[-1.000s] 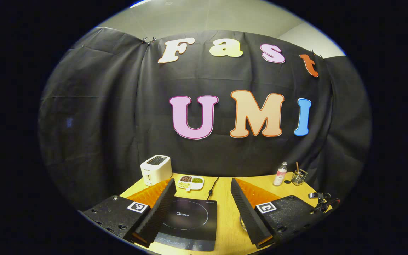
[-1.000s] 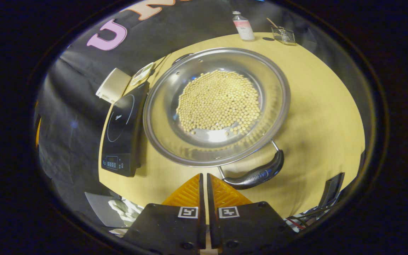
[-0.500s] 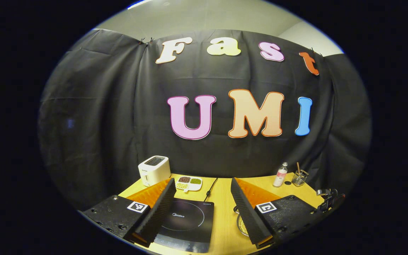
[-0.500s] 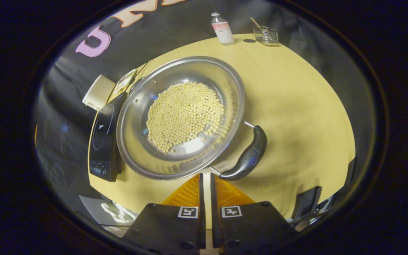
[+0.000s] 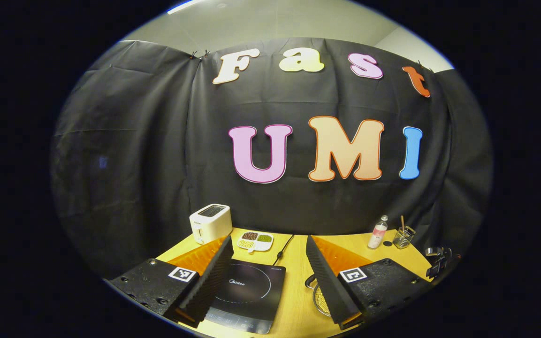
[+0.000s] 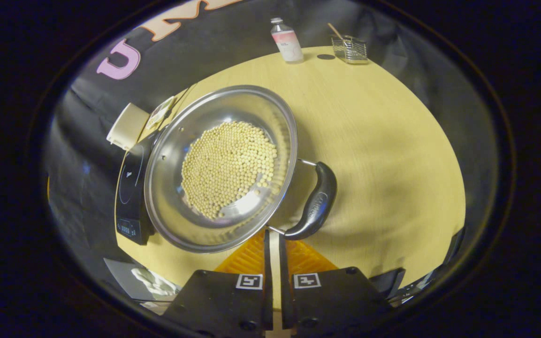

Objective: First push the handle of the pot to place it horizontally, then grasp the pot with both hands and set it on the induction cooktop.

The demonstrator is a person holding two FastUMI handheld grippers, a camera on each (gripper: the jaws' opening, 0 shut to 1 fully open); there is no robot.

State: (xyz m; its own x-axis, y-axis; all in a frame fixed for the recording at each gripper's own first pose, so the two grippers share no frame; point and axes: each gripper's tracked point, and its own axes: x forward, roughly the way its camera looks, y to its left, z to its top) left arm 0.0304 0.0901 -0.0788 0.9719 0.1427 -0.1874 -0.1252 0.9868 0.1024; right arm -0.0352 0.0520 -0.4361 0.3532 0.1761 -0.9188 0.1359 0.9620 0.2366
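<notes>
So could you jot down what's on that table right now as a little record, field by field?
pot: round shiny steel pot on the wooden table, beside the cooktop, not on it
contents: small pale yellow beans
handle: curved black pot handle on the near right side
cooktop: flat black induction cooktop
right gripper: shut, tips at the handle's near end; contact unclear
left gripper: open, above the cooktop
back of table: white toaster, divided snack dish, pink-labelled bottle, wire holder

Steel pot (image 6: 176, 188) of beans, black handle (image 6: 315, 206), beside black cooktop (image 6: 127, 188)
</notes>
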